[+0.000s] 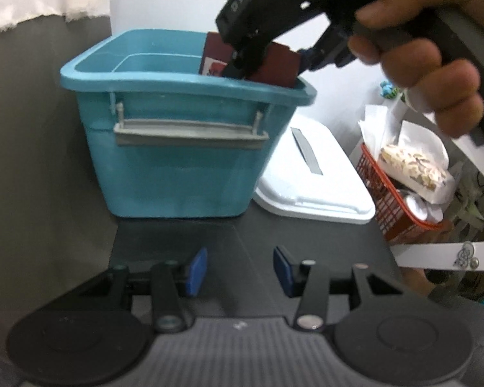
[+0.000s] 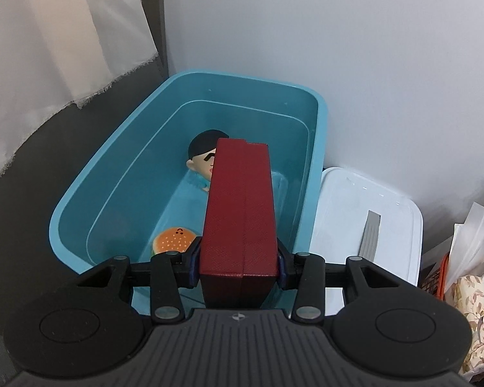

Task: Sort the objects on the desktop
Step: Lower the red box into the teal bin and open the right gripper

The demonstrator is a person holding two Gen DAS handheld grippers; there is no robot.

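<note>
Two toys already binned: a figurine (image 2: pixel 203 158) and a burger toy (image 2: pixel 174 240) are seen on the floor of the blue bin (image 2: pixel 80 193).
Right gripper (image 2: pixel 238 266): clenched on a red box (image 2: pixel 242 213), held over the bin's 5 o'clock corner.
Left gripper (image 1: pixel 240 271): released, nothing gripped, facing the bin.
Left to do: release of the box; the red basket (image 1: pixel 390 206) at 3 o'clock appears unsorted.

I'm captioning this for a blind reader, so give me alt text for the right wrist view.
The right tongs grip a dark red box above an open blue bin. Inside the bin lie a toy burger and a doll with black hair. A white lid lies beside the bin.
</note>
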